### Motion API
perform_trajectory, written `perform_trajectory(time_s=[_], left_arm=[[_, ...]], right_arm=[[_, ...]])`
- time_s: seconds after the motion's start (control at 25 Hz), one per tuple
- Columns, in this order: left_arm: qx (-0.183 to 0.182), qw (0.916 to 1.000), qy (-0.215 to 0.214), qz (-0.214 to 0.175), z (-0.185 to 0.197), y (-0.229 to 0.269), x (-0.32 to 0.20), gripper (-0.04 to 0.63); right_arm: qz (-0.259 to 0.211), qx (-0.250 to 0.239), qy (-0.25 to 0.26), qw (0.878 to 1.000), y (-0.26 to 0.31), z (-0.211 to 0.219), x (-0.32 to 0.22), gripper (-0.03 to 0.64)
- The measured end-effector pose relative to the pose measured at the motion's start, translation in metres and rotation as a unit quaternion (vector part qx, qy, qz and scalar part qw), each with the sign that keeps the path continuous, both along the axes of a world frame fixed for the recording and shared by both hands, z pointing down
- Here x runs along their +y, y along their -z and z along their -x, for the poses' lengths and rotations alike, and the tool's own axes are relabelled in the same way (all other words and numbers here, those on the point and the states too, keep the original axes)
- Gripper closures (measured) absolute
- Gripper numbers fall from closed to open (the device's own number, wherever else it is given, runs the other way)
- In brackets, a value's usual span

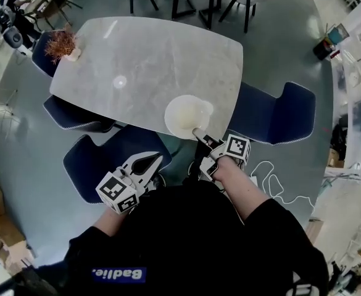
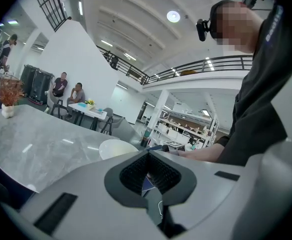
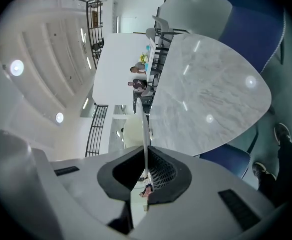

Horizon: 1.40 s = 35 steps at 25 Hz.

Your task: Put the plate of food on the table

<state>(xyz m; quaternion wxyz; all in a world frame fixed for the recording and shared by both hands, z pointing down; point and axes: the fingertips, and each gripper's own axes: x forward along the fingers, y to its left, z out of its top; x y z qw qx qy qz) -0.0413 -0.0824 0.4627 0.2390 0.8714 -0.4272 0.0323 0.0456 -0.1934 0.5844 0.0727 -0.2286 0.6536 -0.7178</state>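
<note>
Setting down looked like the step in hand. The plate (image 1: 186,115) sat at the surface's (image 1: 137,60) near edge, seemingly overhanging a bit, with no food discernible. The right claw (image 1: 199,134) was clenched on the plate's near rim. Next: check support, release, back off. The left claw (image 1: 157,160) was closed on nothing, off the surface's near side.

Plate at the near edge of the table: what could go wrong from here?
The right gripper pinches the plate only by its thin rim, so it could tilt or slip. The plate is at the very edge of the table; released there, it might tip off. The left gripper is shut and apart, giving no support.
</note>
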Motion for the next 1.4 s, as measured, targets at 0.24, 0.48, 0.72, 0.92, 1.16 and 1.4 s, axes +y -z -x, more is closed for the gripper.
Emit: perform_trajectory(time_s=[0.24, 0.48, 0.72, 0.92, 1.16, 1.4], left_arm=[[0.004, 0.9998, 0.018, -0.001, 0.000, 0.002, -0.020, 0.589], [0.007, 0.9994, 0.034, -0.008, 0.001, 0.019, -0.028, 0.589], [0.009, 0.9990, 0.042, -0.009, 0.003, 0.024, -0.031, 0.588], [0.009, 0.9984, 0.056, 0.000, 0.011, 0.018, -0.032, 0.588], [0.008, 0.9974, 0.071, 0.007, 0.020, 0.012, -0.035, 0.588], [0.004, 0.9964, 0.084, 0.013, 0.033, 0.011, -0.035, 0.588]], right_arm=[[0.007, -0.010, 0.009, 1.000, -0.021, 0.024, -0.036, 0.598], [0.010, -0.005, 0.014, 1.000, -0.039, 0.044, -0.067, 0.598], [0.019, 0.007, -0.003, 1.000, -0.068, 0.067, -0.104, 0.598], [0.027, 0.024, 0.000, 0.999, -0.093, 0.088, -0.128, 0.598], [0.039, 0.040, -0.003, 0.998, -0.121, 0.108, -0.152, 0.597], [0.062, 0.047, -0.015, 0.997, -0.146, 0.131, -0.168, 0.597]])
